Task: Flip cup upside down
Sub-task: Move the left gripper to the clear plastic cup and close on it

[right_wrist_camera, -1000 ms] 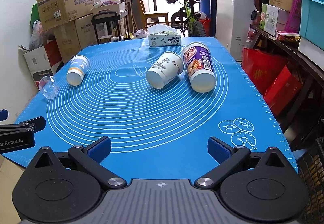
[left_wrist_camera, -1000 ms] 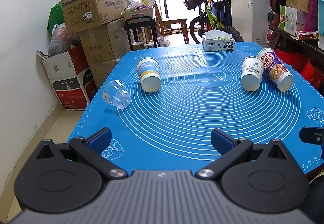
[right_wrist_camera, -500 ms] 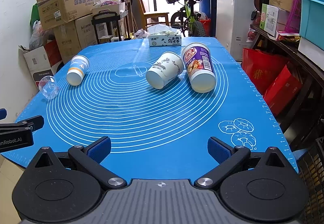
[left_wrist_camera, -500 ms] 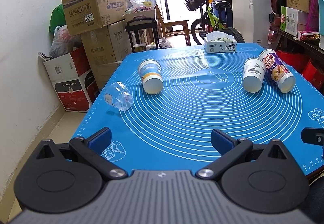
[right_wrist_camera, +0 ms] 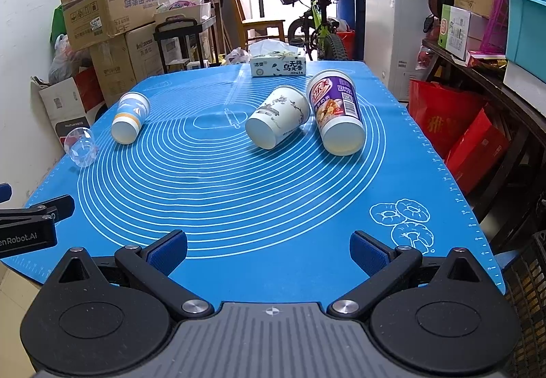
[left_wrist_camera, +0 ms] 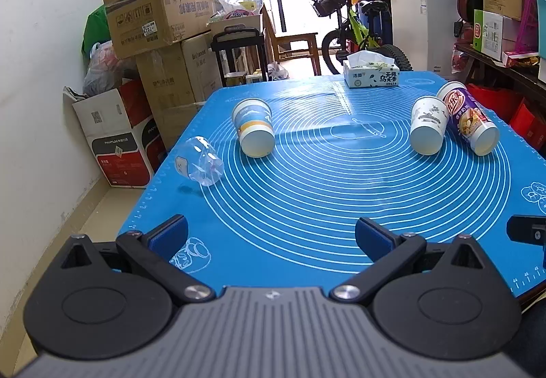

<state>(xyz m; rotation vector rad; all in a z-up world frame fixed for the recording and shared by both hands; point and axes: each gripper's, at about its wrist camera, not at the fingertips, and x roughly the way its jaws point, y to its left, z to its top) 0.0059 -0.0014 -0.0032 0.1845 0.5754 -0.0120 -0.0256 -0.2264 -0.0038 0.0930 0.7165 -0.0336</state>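
Several cups lie on their sides on the blue mat [left_wrist_camera: 307, 207], mouths toward me: a clear plastic cup [left_wrist_camera: 199, 162] [right_wrist_camera: 80, 147] at the left edge, a blue-and-white paper cup [left_wrist_camera: 253, 131] [right_wrist_camera: 129, 122], a white patterned paper cup [left_wrist_camera: 428, 128] [right_wrist_camera: 276, 121] and a tall purple cup [left_wrist_camera: 469, 120] [right_wrist_camera: 338, 111] beside it. My left gripper [left_wrist_camera: 271, 234] is open and empty above the mat's near edge. My right gripper [right_wrist_camera: 269, 250] is open and empty, also at the near edge; the left gripper's side shows at its left [right_wrist_camera: 30, 221].
A tissue box [left_wrist_camera: 371, 74] [right_wrist_camera: 278, 63] stands at the mat's far edge. Cardboard boxes [left_wrist_camera: 153, 36] stack by the left wall. A bicycle [left_wrist_camera: 348, 33], a white cabinet [left_wrist_camera: 419, 26] and shelves with red bags [right_wrist_camera: 460, 125] stand beyond and to the right.
The left wrist view has shifted slightly, so the cups sit a little to the right and lower in it. The right gripper has barely moved. Both stay open.
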